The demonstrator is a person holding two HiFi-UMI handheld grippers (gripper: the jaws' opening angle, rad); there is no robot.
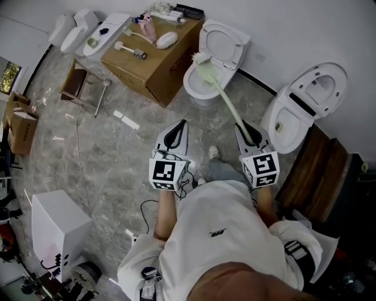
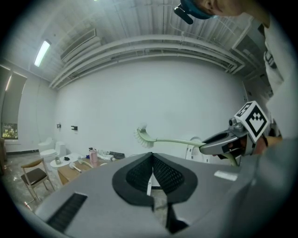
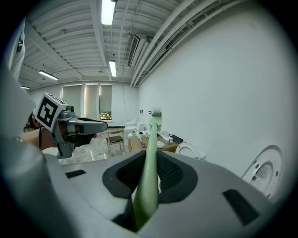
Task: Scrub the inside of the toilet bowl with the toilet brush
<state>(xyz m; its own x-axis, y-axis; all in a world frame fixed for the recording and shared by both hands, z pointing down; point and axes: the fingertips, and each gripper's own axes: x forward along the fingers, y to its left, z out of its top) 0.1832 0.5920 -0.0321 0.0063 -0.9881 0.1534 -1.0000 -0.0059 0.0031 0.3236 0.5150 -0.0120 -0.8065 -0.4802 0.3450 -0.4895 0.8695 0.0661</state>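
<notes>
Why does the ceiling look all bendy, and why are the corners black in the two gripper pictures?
It's the wide-angle lens. Left gripper view: the ceiling pipes bow into arcs and the corners go black. Right gripper view: same bending, the ceiling light glares white, and the toilet brush looks soft close to the lens. Head view: evenly lit, curved at the edges.

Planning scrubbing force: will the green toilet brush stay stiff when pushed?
Probably flexes slightly: the toilet brush has a long, thin handle, gripped at its end by the right hand-held gripper. Likely light: that single grip holds it aloft.
</notes>
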